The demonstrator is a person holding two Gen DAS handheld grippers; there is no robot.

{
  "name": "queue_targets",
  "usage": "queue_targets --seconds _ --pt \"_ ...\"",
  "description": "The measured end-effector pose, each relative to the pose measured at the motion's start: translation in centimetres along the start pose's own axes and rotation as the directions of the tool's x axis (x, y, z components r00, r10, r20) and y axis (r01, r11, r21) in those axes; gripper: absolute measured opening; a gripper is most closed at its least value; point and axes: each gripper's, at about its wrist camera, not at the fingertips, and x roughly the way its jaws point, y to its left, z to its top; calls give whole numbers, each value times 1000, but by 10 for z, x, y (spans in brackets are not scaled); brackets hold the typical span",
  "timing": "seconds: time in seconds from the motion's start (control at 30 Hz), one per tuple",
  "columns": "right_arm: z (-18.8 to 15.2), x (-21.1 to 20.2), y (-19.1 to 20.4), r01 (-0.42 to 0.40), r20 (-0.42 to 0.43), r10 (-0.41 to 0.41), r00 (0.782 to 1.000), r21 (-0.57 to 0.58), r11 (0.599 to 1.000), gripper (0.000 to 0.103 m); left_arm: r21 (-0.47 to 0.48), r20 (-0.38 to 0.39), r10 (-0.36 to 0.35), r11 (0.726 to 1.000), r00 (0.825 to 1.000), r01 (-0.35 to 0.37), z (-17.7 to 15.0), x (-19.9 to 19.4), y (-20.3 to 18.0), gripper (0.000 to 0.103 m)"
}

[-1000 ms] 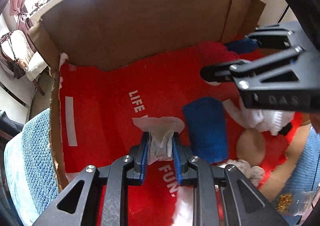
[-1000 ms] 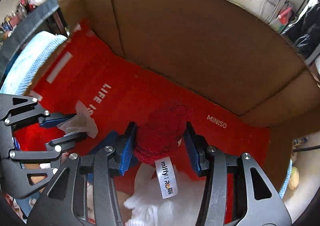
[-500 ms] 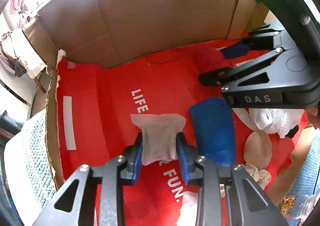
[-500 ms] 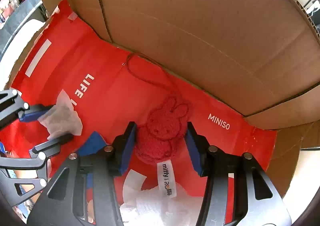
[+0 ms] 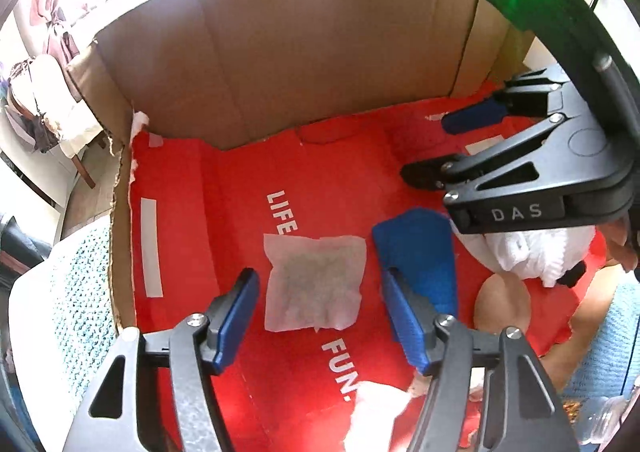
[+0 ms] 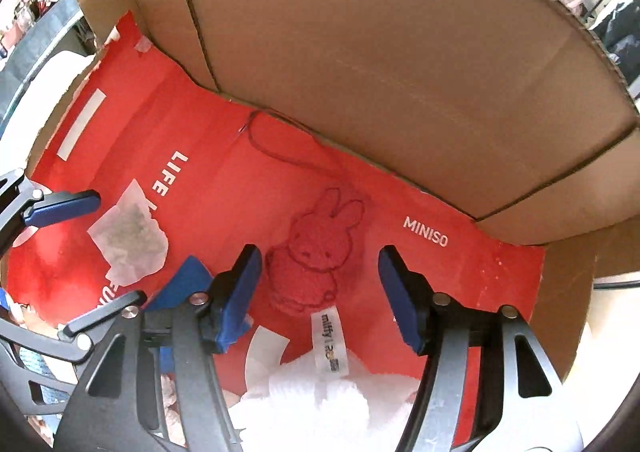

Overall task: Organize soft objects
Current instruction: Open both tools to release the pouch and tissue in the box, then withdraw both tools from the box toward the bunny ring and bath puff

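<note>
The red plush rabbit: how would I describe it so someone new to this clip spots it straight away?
Look inside the cardboard box with the red printed liner. Near the white MINISO lettering, between the open fingers of the right gripper, lies the red plush rabbit. It almost matches the liner, but its fuzzy texture, two ears and white miffy tag set it apart from the pale sachet nearby.

Cardboard box (image 5: 320, 52), red liner (image 5: 248, 172): sachet (image 5: 316, 288), red plush rabbit (image 6: 316, 252), blue cloth (image 5: 420, 252).
</note>
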Motion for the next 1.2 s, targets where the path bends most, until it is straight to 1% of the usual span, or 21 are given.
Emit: queue_targets --seconds 0.03,0.1,0.23,0.3,0.37,0.4,0.43,0.47,0.5,0.6,0.67,0.77,0.87,0.97,1.03,1.1,1.13,1.2 --pt "-1 -2 -1 3 4 -3 1000 2 1000 67 0 5 1 1000 1000 -1 0 -2 0 73" --pt "-8 -9 -3 17 17 -17 1000 4 1000 67 10 27 14 1000 1000 -15 -3 -10 -5 74" --pt "-23 -29 -7 11 53 -12 999 26 1000 67 12 62 18 1000 998 -19 -10 -25 -4 81" --pt "-29 -43 -6 16 78 -19 997 33 999 67 7 82 22 1000 996 -23 -16 -37 -6 82" --pt "-43 -61 -7 8 103 -13 995 44 999 67 2 97 22 1000 995 -22 -21 -47 -8 84" --pt "-48 -69 -8 6 116 -12 993 48 999 68 -7 111 19 1000 994 -18 -26 -55 -10 87" --pt "-53 -77 -8 7 127 -13 992 50 999 71 -15 120 16 1000 993 -14 -30 -60 -10 91" --pt "-56 -89 1 13 143 -21 989 55 998 75 -25 132 13 1000 991 -10 -33 -67 -10 93" --pt "-58 -99 4 16 157 -25 987 60 998 76 -36 148 12 999 989 -6 -39 -75 -10 93" --pt "-80 -125 4 15 194 -30 980 78 997 76 -57 177 0 998 984 10 -52 -95 -10 94" --pt "-94 -141 3 22 215 -41 976 90 996 77 -69 194 -2 998 981 16 -58 -105 -8 97" --pt "-115 -158 -2 13 248 -41 968 112 994 80 -81 228 5 997 974 14 -71 -121 -11 99" --pt "-137 -175 -9 4 276 -43 960 139 990 81 -89 250 16 996 968 7 -83 -135 -16 101" --pt "-168 -190 -12 7 302 -54 952 156 988 81 -94 273 28 996 962 -2 -101 -147 -16 101" --pt "-189 -200 -14 8 320 -60 946 161 987 81 -94 290 47 995 956 -21 -113 -155 -16 101" --pt "-211 -205 -12 3 338 -58 939 163 987 82 -96 329 72 994 941 -42 -130 -168 -18 103" --pt "-224 -207 -11 1 345 -58 937 163 987 86 -96 345 78 994 936 -47 -137 -173 -18 103" --pt "-243 -211 -8 15 356 -73 932 164 986 87 -102 372 94 993 923 -60 -153 -184 -19 103"
